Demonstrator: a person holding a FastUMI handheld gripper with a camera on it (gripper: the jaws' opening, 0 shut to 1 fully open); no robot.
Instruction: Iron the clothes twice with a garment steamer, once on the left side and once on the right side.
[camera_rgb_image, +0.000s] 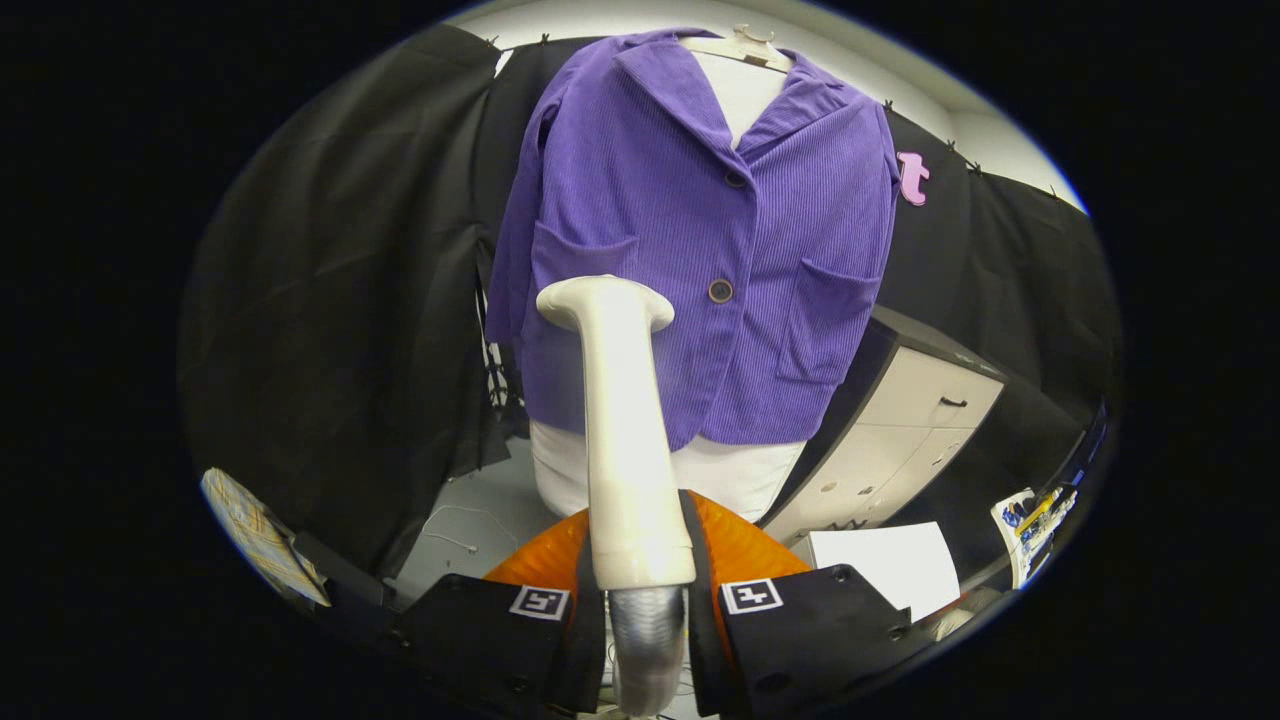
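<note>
No words, brands or numbers can be read. The only signs are two square black-and-white coded markers (541, 602), one on each side of the gripper (646, 590) body; they carry a block pattern, not letters. Its fingers clamp the steamer (625, 440) handle.

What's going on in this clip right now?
A handheld gripper is shut on the handle of a cream plastic garment steamer, both fingers pressing its sides. The steamer head points up toward a purple corduroy jacket hanging on a white-covered form, in front of the jacket's lower front near one patch pocket. Whether the head touches the fabric cannot be told. A beige drawer cabinet stands beside the jacket.
</note>
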